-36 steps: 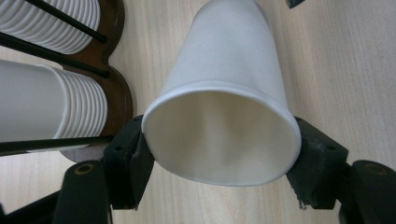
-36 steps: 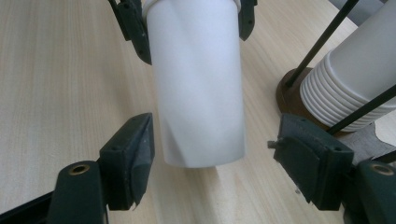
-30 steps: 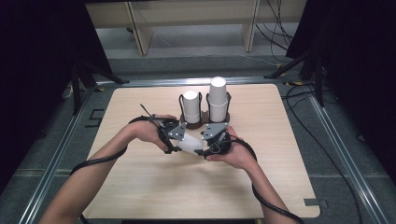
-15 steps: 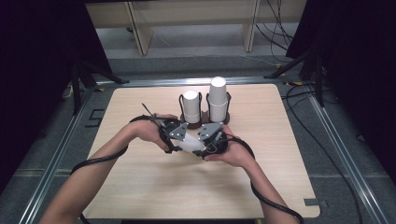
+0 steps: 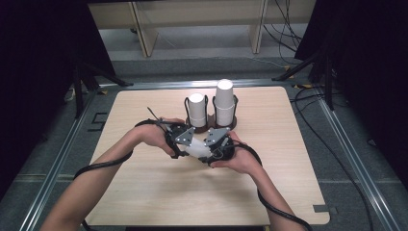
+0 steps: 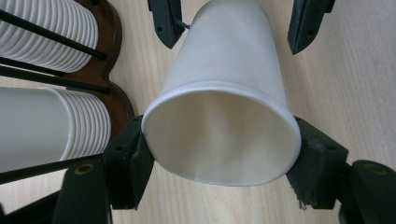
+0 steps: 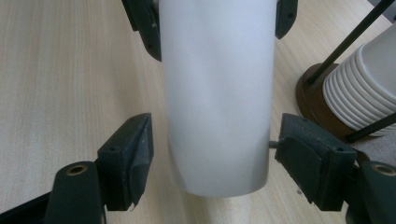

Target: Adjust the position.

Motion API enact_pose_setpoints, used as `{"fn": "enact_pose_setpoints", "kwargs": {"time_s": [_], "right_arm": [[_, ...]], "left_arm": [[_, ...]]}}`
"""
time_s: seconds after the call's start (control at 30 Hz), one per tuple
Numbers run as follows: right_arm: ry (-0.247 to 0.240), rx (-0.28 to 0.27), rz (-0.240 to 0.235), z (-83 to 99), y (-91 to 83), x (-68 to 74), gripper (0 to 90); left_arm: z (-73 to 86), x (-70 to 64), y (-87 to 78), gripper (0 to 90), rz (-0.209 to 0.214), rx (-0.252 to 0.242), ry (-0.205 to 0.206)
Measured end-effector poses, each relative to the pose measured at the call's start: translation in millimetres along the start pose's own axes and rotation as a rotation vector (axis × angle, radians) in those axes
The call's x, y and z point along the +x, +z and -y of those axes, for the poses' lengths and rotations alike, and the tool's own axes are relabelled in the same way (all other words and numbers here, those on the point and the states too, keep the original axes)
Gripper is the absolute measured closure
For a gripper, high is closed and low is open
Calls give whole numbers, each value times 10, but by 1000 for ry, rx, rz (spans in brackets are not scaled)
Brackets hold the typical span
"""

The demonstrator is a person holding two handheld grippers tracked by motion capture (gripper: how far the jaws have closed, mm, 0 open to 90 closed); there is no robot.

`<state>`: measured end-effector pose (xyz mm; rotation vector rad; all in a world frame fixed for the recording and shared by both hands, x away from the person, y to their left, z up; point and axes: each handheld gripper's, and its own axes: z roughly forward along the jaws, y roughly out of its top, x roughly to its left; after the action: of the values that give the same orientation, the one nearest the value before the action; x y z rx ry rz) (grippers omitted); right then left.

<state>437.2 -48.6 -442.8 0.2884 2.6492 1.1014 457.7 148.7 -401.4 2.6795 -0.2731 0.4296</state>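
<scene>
— Any lettering on that paper cup [image 6: 224, 116] as we look along the left gripper's jaws?

— Nothing, its wall and inside are plain white, no print, no logo.

— And the stacked cups [image 5: 224, 98] in the holder?

— Blank too, as far as the high view lets me tell. No readable label or number on the table [image 5: 144, 192] either.

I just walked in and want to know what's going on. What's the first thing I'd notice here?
A white paper cup held sideways above the middle of the table, between two hand-held tools. The left tool pinches it near the open rim; the right tool sits around its closed end with small gaps at the sides. Just behind stand two stacks of cups in a dark wooden holder.
</scene>
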Motion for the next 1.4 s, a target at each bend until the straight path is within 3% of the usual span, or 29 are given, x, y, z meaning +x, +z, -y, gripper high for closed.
{"fn": "enact_pose_setpoints", "kwargs": {"time_s": [0.63,0.77,0.9,1.1,1.13,1.33,1.37,1.4], "right_arm": [[11,30,-13,-9,71,-8,285],[-8,27,-18,-13,96,-21,288],[9,35,-15,-18,112,-3,288],[-23,22,-15,-28,136,-19,288],[1,28,-18,-24,139,-6,288],[8,29,-22,-22,155,4,293],[-8,25,-25,-23,162,-8,293],[12,32,-26,-23,159,7,294]], "left_arm": [[-14,-14,22,303,7,1,10],[-12,-18,22,303,8,1,10],[-15,-21,21,303,9,2,11],[-14,-26,22,303,6,0,11],[-15,-25,21,303,5,-1,12],[-21,-27,28,303,6,-4,16],[-24,-28,27,303,5,-6,17],[-27,-28,27,303,6,-9,16]]}}
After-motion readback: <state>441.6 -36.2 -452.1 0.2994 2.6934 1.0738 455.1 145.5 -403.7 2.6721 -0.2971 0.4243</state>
